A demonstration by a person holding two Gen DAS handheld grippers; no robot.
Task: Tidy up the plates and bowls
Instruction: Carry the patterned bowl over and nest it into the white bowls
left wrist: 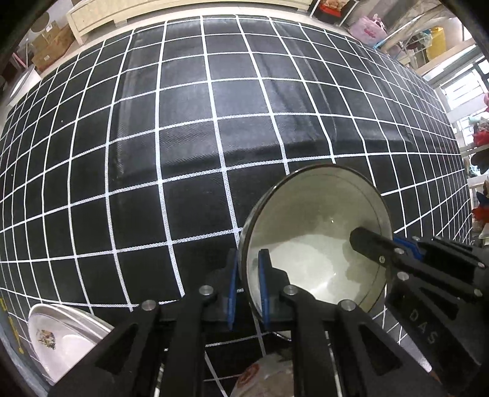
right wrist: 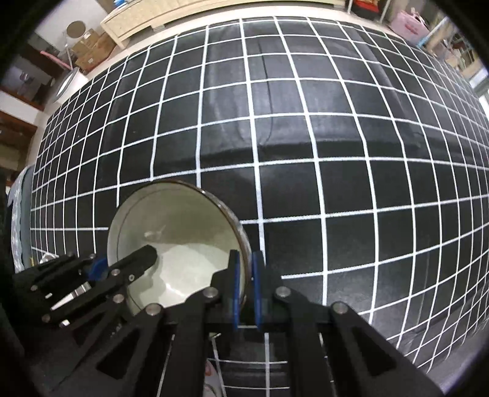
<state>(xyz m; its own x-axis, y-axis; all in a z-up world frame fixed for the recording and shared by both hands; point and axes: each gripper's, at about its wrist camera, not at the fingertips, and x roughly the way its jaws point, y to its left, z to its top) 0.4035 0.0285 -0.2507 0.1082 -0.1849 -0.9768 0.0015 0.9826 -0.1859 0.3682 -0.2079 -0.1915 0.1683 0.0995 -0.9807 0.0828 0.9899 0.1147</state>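
both grippers [left wrist: 248,290] [right wrist: 244,287] clamped on bowl [left wrist: 318,238] rim

I see even, soft indoor light; the checked cloth [left wrist: 189,146] stays sharp at centre, its grid bowing toward dark vignetted corners, with pale sheen across its middle folds.

We take the black tablecloth [left wrist: 189,131] with its white grid as our landmark; it covers nearly all of both views and shows a few creases. Beyond its far edge we see pale floor and a long cream cabinet [left wrist: 146,12]. Off its far left corner stand brown cardboard boxes [left wrist: 50,45] and a round mirror on a stand [right wrist: 75,30]. Off its far right corner we find shelving [left wrist: 428,45] crowded with bags, among them a pink bag [left wrist: 368,30]. Along its right side bright windows [left wrist: 464,91] let in daylight.
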